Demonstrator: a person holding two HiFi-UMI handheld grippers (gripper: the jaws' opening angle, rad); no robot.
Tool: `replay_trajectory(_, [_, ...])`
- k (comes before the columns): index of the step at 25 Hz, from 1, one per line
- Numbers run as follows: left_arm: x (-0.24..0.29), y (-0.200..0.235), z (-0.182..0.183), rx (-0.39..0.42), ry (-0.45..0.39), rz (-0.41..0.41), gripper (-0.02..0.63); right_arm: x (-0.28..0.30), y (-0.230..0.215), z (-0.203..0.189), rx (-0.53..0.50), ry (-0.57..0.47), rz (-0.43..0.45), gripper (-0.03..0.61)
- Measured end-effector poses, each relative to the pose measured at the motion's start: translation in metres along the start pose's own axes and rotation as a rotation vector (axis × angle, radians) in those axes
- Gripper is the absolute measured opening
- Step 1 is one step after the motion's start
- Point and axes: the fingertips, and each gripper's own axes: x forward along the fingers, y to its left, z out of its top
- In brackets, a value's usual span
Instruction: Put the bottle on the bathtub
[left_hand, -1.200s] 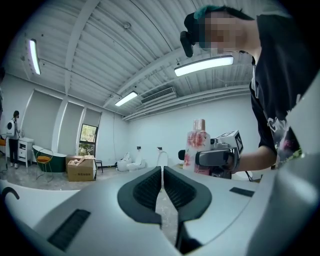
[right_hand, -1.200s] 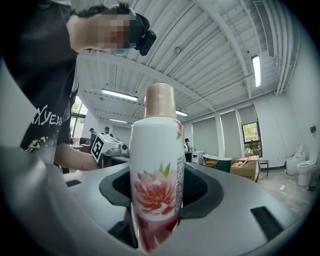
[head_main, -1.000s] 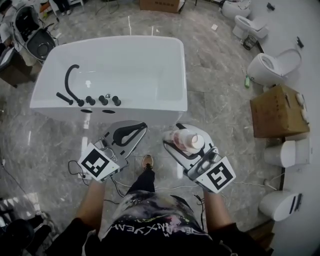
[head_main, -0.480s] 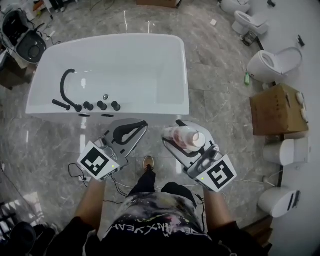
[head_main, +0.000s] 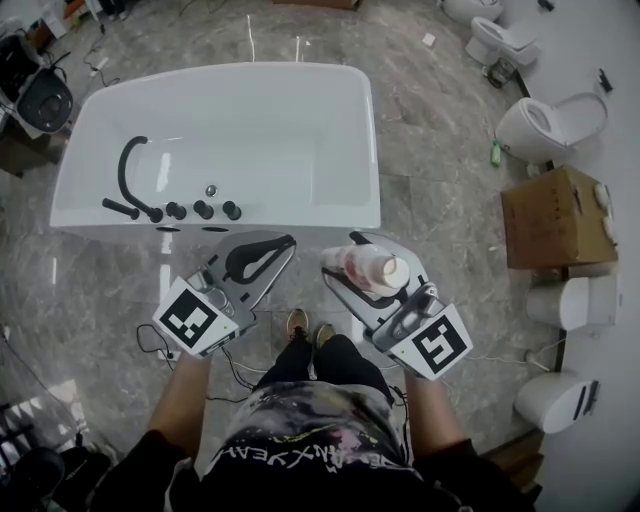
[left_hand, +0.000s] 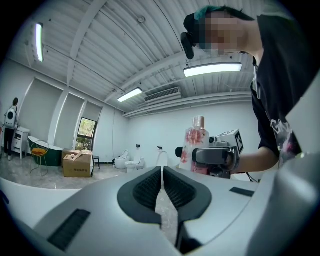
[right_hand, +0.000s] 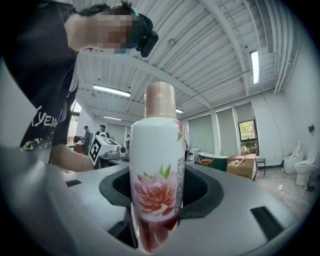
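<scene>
The bottle (head_main: 378, 270) is white with a pink flower print and a beige cap. My right gripper (head_main: 350, 262) is shut on it, just short of the near rim of the white bathtub (head_main: 372, 150). In the right gripper view the bottle (right_hand: 157, 170) stands upright, gripped low on its body by the right gripper (right_hand: 157, 187). My left gripper (head_main: 283, 247) is beside it on the left, shut and holding nothing. In the left gripper view the pads of the left gripper (left_hand: 162, 170) nearly touch, and the bottle (left_hand: 195, 145) shows beyond.
A black faucet (head_main: 135, 175) with knobs sits on the tub's left end. Toilets (head_main: 540, 130) and a cardboard box (head_main: 555, 220) line the right wall. Cables (head_main: 150, 340) lie on the marble floor near the person's feet (head_main: 305, 325). A chair (head_main: 40, 95) stands far left.
The person has stepped forward, a second foot now showing. Both grippers came slightly closer to the tub's near rim. The bottle stays in the right gripper.
</scene>
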Motion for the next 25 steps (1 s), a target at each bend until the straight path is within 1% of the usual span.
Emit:
replay_trajectory(10, [0.019, 0.023, -0.002, -0.005, 0.009, 0.027, 0.032, 0.013, -0.027, 0.000, 0.010, -0.006, -0.005, 0.223])
replay_trajectory(14, [0.023, 0.033, 0.000, -0.003, 0.007, 0.041, 0.032, 0.021, -0.035, 0.000, -0.003, 0.001, -0.001, 0.222])
replay_trajectory(25, [0.047, 0.043, -0.008, 0.007, 0.019, 0.050, 0.032, 0.022, -0.065, -0.015, -0.003, 0.001, -0.003, 0.222])
